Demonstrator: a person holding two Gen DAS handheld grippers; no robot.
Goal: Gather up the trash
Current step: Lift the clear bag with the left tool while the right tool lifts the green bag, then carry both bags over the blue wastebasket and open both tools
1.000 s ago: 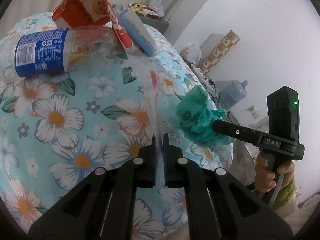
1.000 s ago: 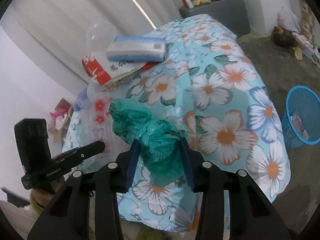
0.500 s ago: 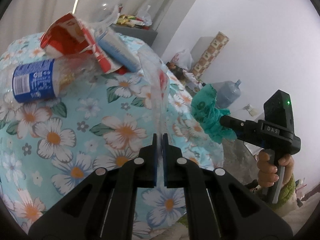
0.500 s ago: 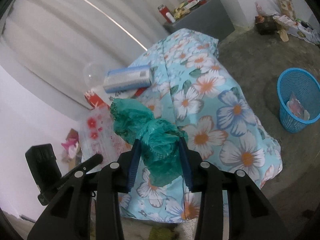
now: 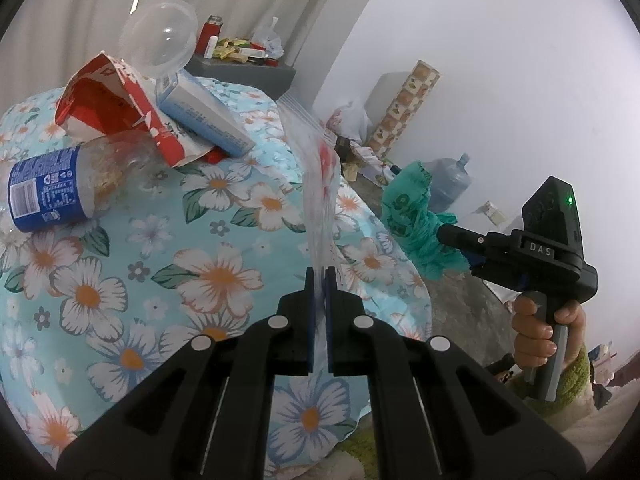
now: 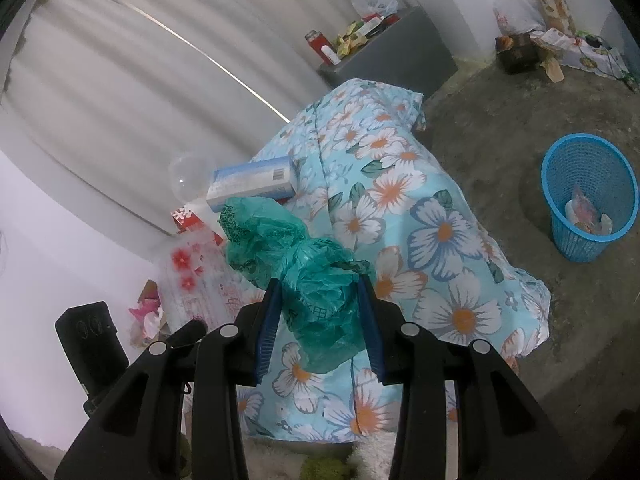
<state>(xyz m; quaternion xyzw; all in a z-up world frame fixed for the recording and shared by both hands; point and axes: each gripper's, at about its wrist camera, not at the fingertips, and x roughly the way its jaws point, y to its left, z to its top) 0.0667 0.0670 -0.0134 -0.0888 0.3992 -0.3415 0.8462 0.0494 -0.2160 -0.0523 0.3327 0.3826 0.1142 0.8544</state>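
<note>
A floral blue cloth (image 5: 120,300) drapes the table, bare concrete floor (image 6: 500,128) around it. At upper left lie a torn red carton (image 5: 108,108), a clear bottle (image 5: 60,188) and a domed lid (image 5: 160,40). The left gripper (image 5: 319,280) pinches a clear printed bag (image 5: 320,184). The right gripper (image 6: 318,292) clamps a crumpled green bag (image 6: 296,264). A blue mesh basket (image 6: 576,160) stands far right.

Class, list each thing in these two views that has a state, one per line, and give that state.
Left tool: shut on the clear bag.
Right tool: shut on the green bag.
Clear bag: held up, flat.
Green bag: crumpled.
Bottle: lying on its side.
Red carton: torn open.
Box: lying flat.
Basket: upright, holding some trash.
</note>
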